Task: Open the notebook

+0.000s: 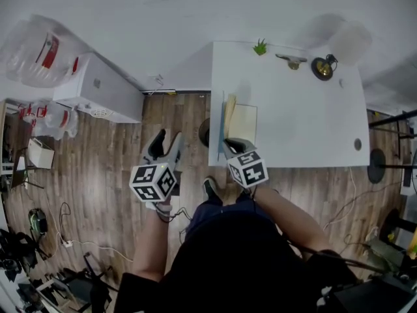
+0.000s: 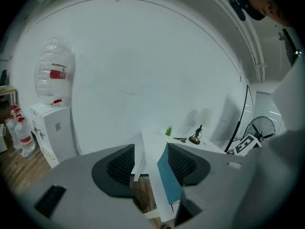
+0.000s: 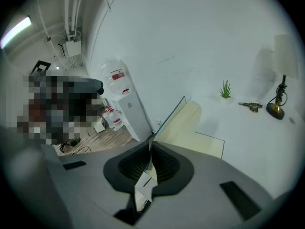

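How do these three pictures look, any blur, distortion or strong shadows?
Head view: sharp, evenly lit, the lamp throwing a soft shadow on the wall. Left gripper view: heavy fisheye bend, dark corners. Right gripper view: same fisheye, mosaic patch at left.

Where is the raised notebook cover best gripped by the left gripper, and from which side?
Probably its thin top edge, beyond the right gripper, from the left side of the table: the cover stands almost upright, edge-on to the open left gripper.

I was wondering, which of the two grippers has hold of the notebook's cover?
The right gripper: its jaws are shut on the raised blue cover, while the left gripper hangs open beside the table, holding nothing.
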Motion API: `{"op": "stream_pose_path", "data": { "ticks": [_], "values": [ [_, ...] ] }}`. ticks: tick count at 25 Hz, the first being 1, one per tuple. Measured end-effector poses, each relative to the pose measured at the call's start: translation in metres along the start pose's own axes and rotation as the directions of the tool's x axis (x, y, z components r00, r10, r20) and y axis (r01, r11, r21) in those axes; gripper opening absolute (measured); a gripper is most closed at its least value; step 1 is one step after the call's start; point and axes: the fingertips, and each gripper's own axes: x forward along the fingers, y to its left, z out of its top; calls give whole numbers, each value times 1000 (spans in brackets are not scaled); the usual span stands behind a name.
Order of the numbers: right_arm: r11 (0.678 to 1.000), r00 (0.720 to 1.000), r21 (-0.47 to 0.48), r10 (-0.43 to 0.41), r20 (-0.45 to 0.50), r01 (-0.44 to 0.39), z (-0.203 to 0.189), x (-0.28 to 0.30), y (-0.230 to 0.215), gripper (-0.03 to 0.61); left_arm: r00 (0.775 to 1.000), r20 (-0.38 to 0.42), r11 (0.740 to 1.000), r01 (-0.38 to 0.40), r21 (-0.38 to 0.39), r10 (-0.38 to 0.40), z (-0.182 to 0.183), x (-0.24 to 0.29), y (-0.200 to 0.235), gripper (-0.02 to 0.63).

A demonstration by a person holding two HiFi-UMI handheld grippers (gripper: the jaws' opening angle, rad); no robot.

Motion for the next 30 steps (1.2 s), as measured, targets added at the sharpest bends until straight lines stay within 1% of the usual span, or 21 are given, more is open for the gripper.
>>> {"op": "stream_pose_path", "data": {
  "ticks": [5, 8, 13, 16, 19, 21, 25, 26, 28, 30],
  "values": [
    [1000, 1000, -13, -11, -10, 11, -1, 3, 1, 25, 1000, -10, 1000, 13, -24, -13, -5, 0, 2, 215],
    [999, 999, -29, -21, -31, 20, -2, 2, 1, 26, 999, -15, 999, 31, -22, -32, -5, 3, -4, 215],
    [996, 994, -17, -93, -54, 92, -15, -10, -19, 37, 999, -15, 999, 51, -12, -51, -3, 6, -11, 213],
    [993, 989, -2, -119, -87, 119, -24, -17, -24, 44, 998, -21, 998, 63, -15, -63, -4, 7, -15, 212],
    [991, 987, -4, -131, -95, 131, -27, -19, -29, 40, 997, -23, 997, 77, -16, -77, -4, 10, -20, 210],
    [991, 987, 21, -132, -90, 134, -29, -20, -35, 27, 996, -25, 996, 84, -14, -85, -5, 12, -24, 210],
    [979, 987, 124, -154, -56, 160, -29, -29, -59, 12, 996, -26, 996, 88, -20, -89, -5, 10, -24, 209],
    [978, 988, 143, -150, -43, 154, -26, -32, -63, 11, 996, -26, 996, 87, -22, -88, -5, 10, -24, 209],
    [980, 993, 164, -114, -14, 115, -19, -36, -62, 9, 996, -26, 996, 85, -24, -86, -5, 8, -24, 207],
    [986, 997, 149, -73, -2, 73, -14, -34, -53, 11, 996, -29, 996, 85, -29, -86, -8, 8, -25, 207]
  ]
}}
